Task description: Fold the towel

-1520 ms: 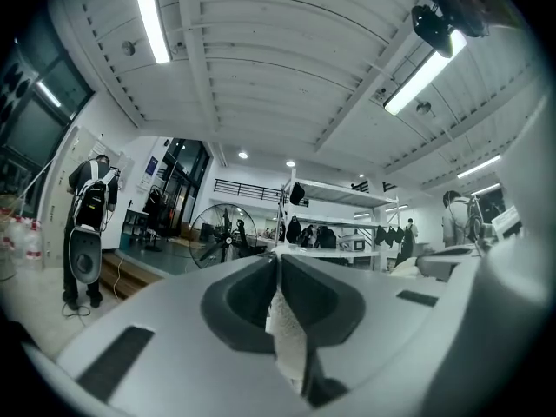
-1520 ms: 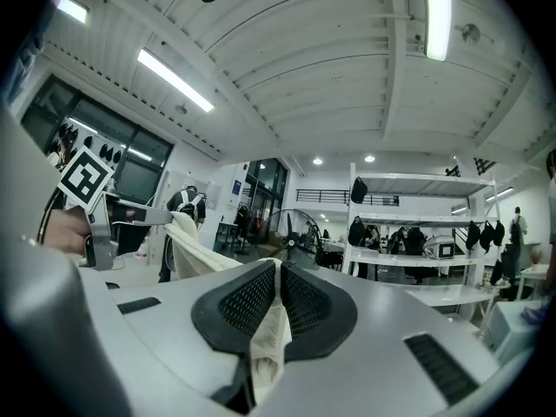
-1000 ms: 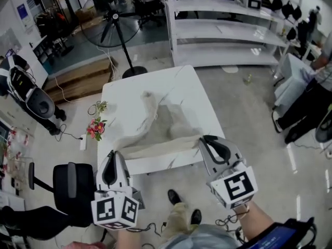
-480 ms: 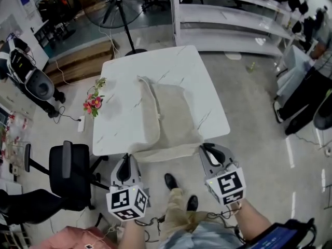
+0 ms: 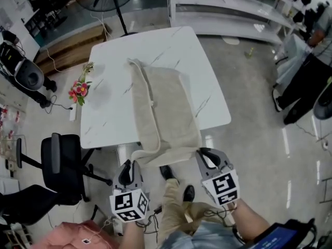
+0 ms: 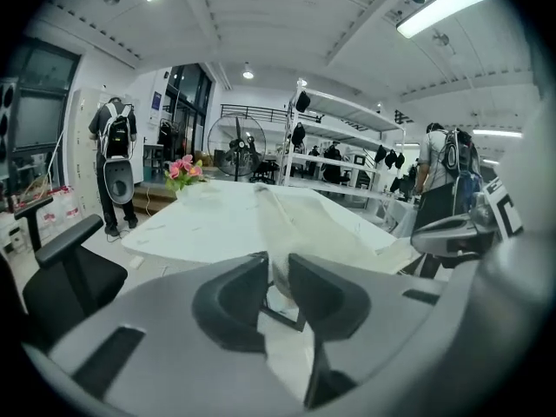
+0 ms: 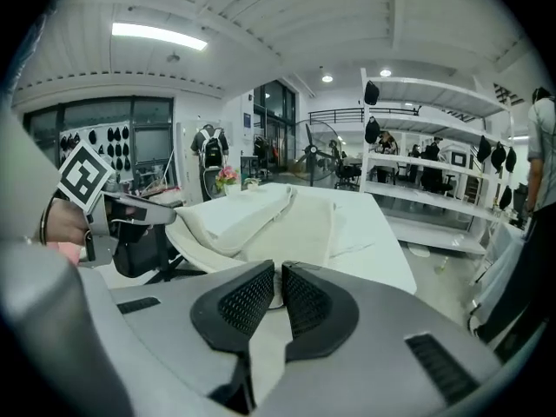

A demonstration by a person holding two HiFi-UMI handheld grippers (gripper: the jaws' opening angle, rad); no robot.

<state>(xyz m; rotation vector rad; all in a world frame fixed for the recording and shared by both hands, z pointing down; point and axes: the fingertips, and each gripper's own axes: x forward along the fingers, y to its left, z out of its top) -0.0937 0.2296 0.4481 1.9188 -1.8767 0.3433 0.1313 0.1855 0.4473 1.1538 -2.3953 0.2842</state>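
- Left hand-held gripper point(image 5: 129, 165): below the near edge of the tabletop. Its jaws have just been opening and stand narrowly apart. The near left corner of the long beige cloth towel point(image 5: 163, 102) fills the gap between them, so the hold looks slack.
- Towel: lies lengthwise down the white marbled tabletop point(image 5: 111, 82). Its left side is doubled over, and its near end hangs past the near edge to both hand-held grippers.
- Right hand-held gripper point(image 5: 206, 153): jaws almost pressed together, pinching the near right corner.
- Step in hand, as judged: squaring the near edge before the fold. Both corners should be kept level and equally taut. If the left corner slips first, the edge will likely skew.
- Head view only: the towel's full run, the far end resting on the tabletop, and a black office chair point(image 5: 62, 162) to the left.
- Gripper views only: the cloth inside each pair of jaws. The left gripper view also shows pink flowers point(image 6: 183, 168) at the tabletop's far left.
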